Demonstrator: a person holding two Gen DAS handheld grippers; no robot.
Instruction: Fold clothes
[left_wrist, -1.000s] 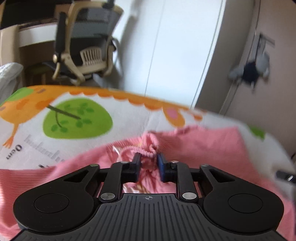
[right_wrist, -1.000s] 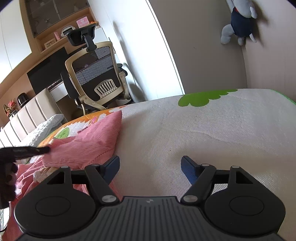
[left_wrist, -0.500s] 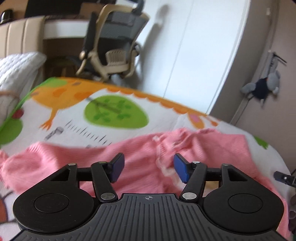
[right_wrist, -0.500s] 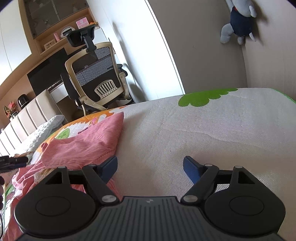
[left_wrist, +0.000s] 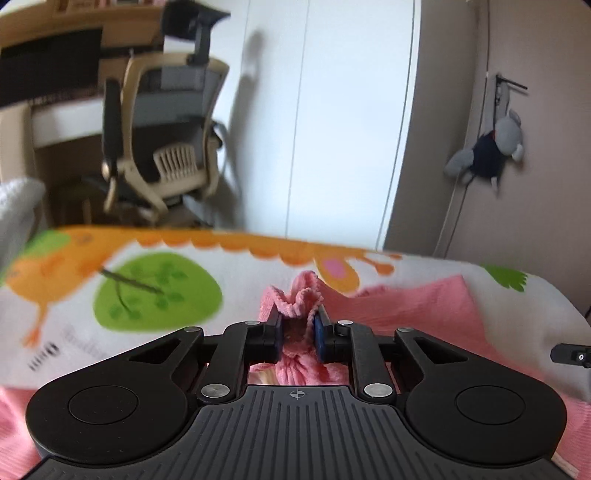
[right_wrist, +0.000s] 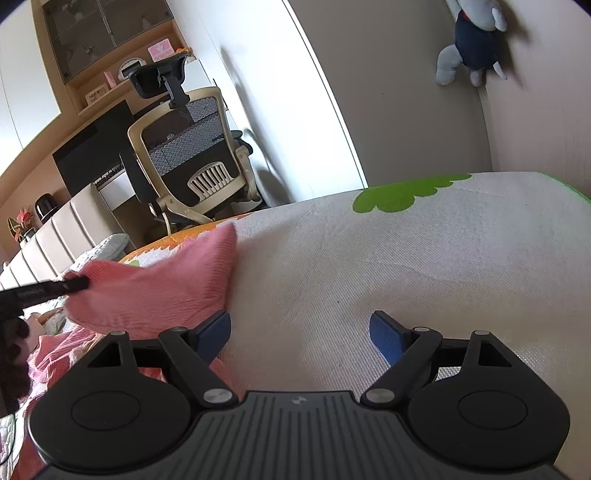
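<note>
Now, left to right: the left gripper (left_wrist: 298, 326) is clamped on a bunched ridge of the pink ribbed garment (left_wrist: 413, 306), the fold poking up between its narrow-set fingers (left_wrist: 320, 332). The garment lies spread on the bed (left_wrist: 236, 284), over a cartoon-print sheet (left_wrist: 155, 291) with a green tree and orange border. Seen from the right wrist view, a corner of the pink cloth is lifted by the left gripper's black tip. The right gripper (right_wrist: 301, 330) hangs wide apart, holding nothing, over bare white sheet just beside the garment's edge. Behind the bed, an office chair (right_wrist: 195, 162); a plush toy (right_wrist: 476, 37) hangs on the wall.
</note>
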